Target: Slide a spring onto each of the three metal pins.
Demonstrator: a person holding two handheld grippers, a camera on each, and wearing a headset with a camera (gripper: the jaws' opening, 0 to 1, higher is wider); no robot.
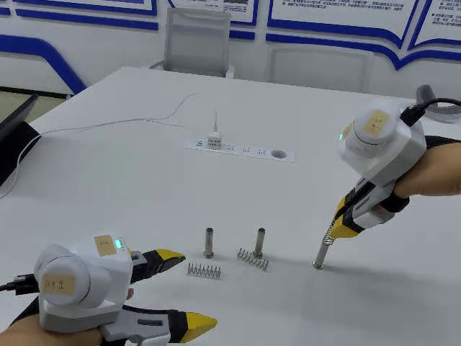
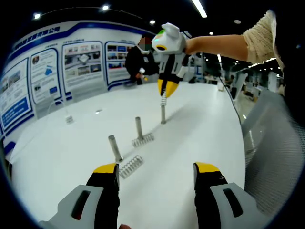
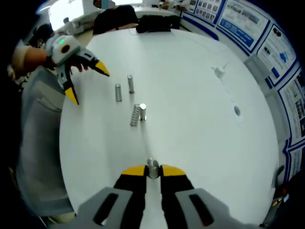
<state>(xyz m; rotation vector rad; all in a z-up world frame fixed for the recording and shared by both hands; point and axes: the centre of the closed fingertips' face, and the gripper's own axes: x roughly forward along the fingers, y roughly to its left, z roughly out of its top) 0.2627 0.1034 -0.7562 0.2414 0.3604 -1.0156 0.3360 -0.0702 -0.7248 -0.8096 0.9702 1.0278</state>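
Three smooth, grey metal pins stand upright in a row on the matte white table [image 1: 108, 166]. The right tool [image 1: 337, 229] has its yellow-tipped jaws pinched narrow on a small spring [image 1: 328, 238] of coiled wire, at the top of the right pin [image 1: 320, 256]. The left spring [image 1: 204, 270] lies flat near the left pin [image 1: 209, 242]. The middle spring [image 1: 253, 259] lies just beside the middle pin [image 1: 259, 242]. The left tool [image 1: 197, 287] hovers nearby, jaws wide, gripping nothing.
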